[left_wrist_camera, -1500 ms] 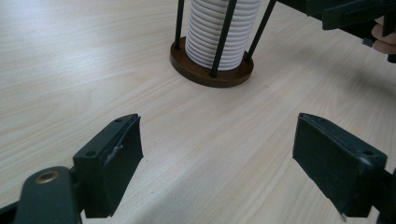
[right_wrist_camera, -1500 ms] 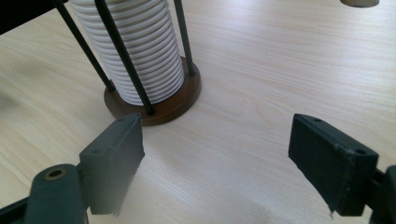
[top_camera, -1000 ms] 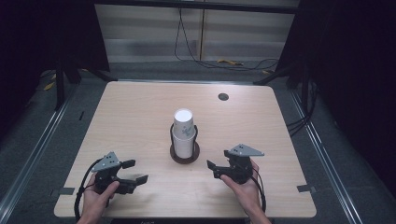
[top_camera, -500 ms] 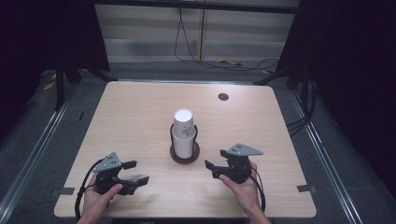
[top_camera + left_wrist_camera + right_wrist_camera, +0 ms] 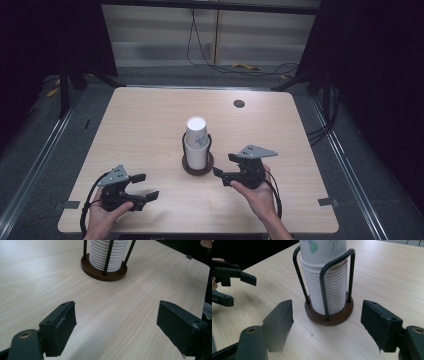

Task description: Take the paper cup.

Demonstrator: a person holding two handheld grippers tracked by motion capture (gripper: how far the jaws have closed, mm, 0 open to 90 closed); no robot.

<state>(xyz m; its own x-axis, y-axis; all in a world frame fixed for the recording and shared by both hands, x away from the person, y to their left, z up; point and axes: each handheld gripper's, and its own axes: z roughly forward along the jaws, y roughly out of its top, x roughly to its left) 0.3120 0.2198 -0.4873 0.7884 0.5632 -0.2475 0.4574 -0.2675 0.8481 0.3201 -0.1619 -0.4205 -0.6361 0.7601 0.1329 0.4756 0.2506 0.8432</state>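
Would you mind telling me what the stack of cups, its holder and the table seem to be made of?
The stack of cups looks like matte white paper: thin stacked rims, with a printed leaf pattern on the top cup. The holder seems to have a dark brown, smooth wooden base and black, slightly glossy rods, probably metal. The table shows pale wood grain with a flat sheen, perhaps laminate.

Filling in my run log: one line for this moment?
left gripper: open, empty | right gripper: open, jaws just widened, empty, facing cup stack | holder: mid-table
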